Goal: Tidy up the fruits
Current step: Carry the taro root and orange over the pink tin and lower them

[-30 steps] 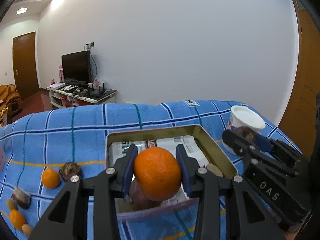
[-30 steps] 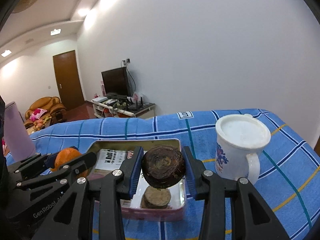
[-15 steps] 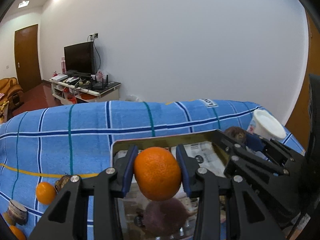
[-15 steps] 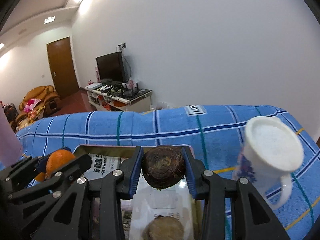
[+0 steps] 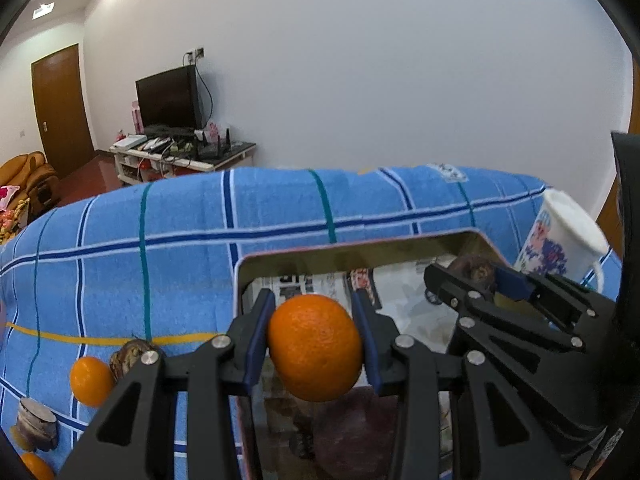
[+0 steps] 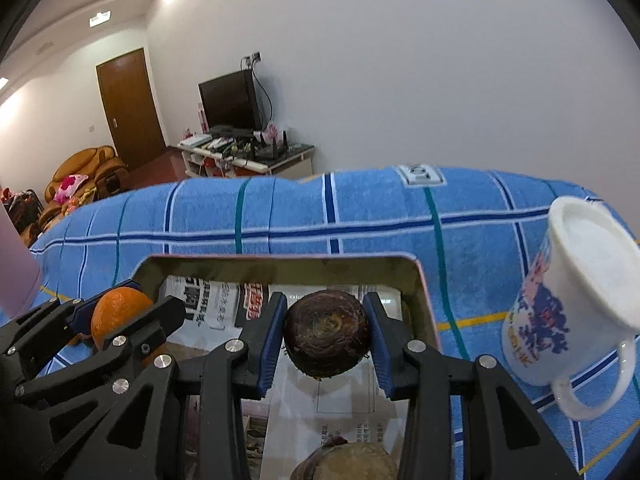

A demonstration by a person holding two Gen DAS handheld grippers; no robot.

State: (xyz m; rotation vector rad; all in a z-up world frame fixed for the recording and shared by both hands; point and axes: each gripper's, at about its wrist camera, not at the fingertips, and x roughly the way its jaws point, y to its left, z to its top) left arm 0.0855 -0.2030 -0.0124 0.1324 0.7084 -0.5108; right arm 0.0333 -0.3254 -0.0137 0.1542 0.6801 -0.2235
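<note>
- Left tool [image 5: 316, 344] clamps an orange [image 5: 315, 347] between its blue pads, gripped at the widest part; firm, round and liable to roll.
- Right tool [image 6: 326, 338] is clamped on a dark brown round fruit [image 6: 326, 334], hard-looking and rough-skinned, likely easy to hold.
- Both fruits hang over the paper-lined tin tray [image 6: 420, 280] just ahead of the tools.
- Loose fruit lies on the blue checked cloth [image 5: 180, 216] to the left tool's left; a white mug [image 6: 576, 300] stands to the right.
</note>
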